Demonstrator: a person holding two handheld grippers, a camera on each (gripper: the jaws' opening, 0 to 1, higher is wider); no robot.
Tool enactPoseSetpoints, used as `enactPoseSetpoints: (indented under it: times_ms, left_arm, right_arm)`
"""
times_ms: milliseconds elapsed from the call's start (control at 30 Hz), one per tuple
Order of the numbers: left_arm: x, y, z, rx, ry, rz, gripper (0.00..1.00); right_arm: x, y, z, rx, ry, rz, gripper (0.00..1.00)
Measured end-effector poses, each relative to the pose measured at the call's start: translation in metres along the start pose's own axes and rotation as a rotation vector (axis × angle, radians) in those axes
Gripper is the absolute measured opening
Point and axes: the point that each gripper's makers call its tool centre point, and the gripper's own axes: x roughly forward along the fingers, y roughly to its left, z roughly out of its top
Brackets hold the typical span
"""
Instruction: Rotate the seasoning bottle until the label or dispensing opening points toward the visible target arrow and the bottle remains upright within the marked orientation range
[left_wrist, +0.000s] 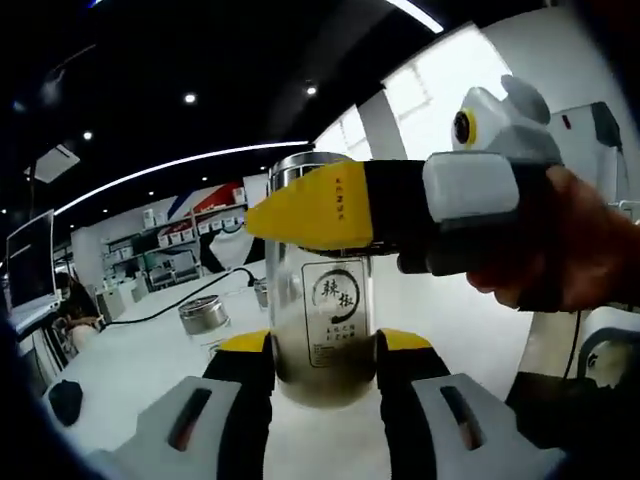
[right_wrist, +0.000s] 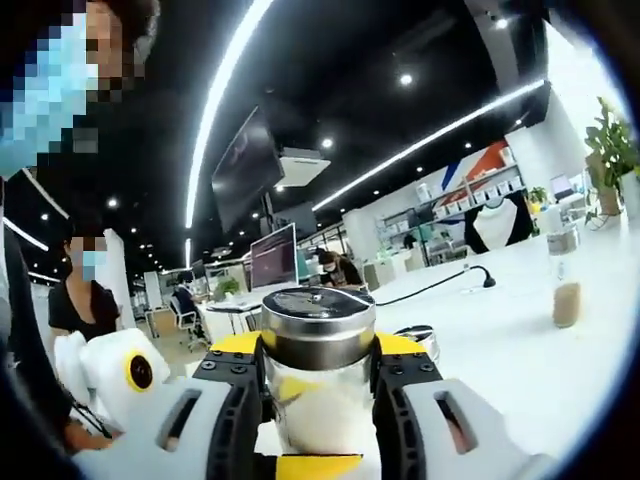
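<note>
The seasoning bottle is a clear glass jar with a steel lid and a square label of black characters that faces the left gripper view. It stands upright on the white table. My left gripper is shut on its lower body, one yellow-tipped jaw on each side. My right gripper comes in from the right in a person's hand and crosses the jar just under the lid. In the right gripper view, the steel lid sits between the jaws of my right gripper, which is shut on it.
A short steel-lidded jar, a black cable and a small black object lie on the table to the left. A tall bottle with brown contents stands far right. People and a monitor are at the left.
</note>
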Motion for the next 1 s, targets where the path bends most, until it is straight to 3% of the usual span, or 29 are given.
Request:
enactPoseSetpoints:
  times_ms: [100,400,567,633,733,800,1000]
  left_arm:
    - [-0.003,-0.002,0.002,0.01,-0.023,0.023,0.42]
    - [-0.006,0.003,-0.007,0.091,-0.004,0.086,0.41]
    - [-0.009,0.003,-0.006,0.106,-0.008,0.1,0.42]
    - [-0.005,0.001,-0.004,0.118,-0.029,0.052,0.42]
    - [-0.004,0.0,-0.003,0.141,-0.039,0.01,0.42]
    - [-0.003,-0.009,-0.003,0.051,-0.032,-0.06,0.42]
    - [-0.002,-0.015,-0.013,0.025,-0.012,-0.128,0.45]
  right_arm:
    - [-0.001,-0.005,0.002,0.063,-0.015,-0.027,0.4]
    - [-0.006,-0.007,-0.008,0.062,0.031,-0.083,0.39]
    - [-0.006,-0.008,-0.009,0.087,0.024,-0.091,0.38]
    - [-0.007,-0.01,-0.006,0.054,0.015,-0.105,0.38]
    - [-0.007,-0.015,-0.003,0.056,0.021,-0.07,0.38]
    - [-0.007,-0.016,-0.002,0.034,0.038,-0.059,0.37]
    - [-0.012,-0.021,0.003,-0.011,0.05,-0.042,0.37]
